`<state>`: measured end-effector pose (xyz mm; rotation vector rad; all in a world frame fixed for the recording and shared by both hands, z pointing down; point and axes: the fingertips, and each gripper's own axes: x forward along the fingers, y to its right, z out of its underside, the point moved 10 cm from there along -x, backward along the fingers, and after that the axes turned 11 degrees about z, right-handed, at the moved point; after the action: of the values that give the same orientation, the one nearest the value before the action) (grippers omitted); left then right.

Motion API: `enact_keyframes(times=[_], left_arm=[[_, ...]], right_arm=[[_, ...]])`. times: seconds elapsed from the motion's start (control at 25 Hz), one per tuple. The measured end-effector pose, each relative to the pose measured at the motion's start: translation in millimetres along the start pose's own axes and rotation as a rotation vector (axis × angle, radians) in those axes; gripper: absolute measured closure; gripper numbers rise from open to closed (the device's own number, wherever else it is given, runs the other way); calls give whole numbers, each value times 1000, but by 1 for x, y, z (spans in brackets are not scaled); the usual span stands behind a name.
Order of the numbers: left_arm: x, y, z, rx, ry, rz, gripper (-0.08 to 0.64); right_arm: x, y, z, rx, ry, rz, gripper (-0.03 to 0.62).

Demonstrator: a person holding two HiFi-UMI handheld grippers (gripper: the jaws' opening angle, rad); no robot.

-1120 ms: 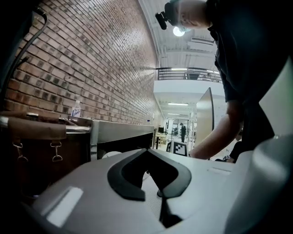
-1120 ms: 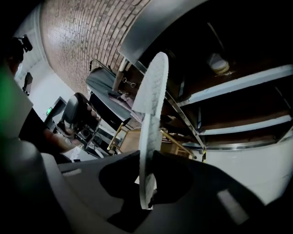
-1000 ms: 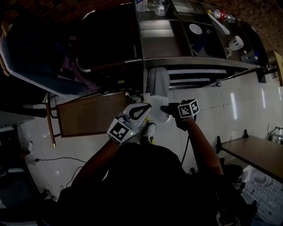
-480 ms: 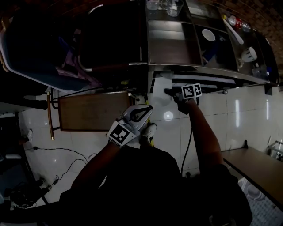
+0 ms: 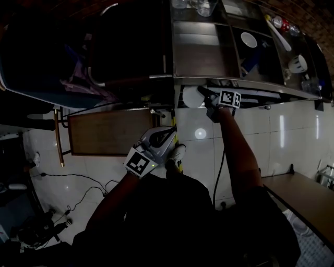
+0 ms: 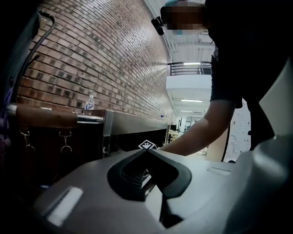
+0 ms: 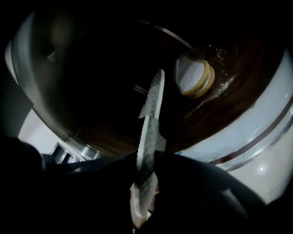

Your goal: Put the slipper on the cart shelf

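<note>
Above white tile, the right gripper clamps the slipper, its length pointing ahead into the cart shelf; the left gripper, jaws together, sits behind.

Inspector: Premises are presenting as a café or restaurant.
Clerk: What is supporting that?
Inspector: A brick wall is running alongside; a steel service cart is carrying glasses and a bowl; glossy white tiles are covering the floor; a wooden bench is standing nearby.
</note>
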<state>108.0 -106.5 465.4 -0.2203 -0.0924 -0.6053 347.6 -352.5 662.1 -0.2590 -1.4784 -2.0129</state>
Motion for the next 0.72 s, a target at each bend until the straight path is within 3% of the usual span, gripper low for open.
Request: enact_keyframes(times=[0.28,0.44,0.72], left_arm=[[-1,4,3,-5,-4,-9,558],[-4,8,6,-15,-1,-13,558],[-8,10,8,-13,3,-18,558]], right_arm=[[-2,-6,-11,-73,210,115,500],[-1,-12,-11,-141,258,185,337],[-13,-23,-17,-354,418,387,302]])
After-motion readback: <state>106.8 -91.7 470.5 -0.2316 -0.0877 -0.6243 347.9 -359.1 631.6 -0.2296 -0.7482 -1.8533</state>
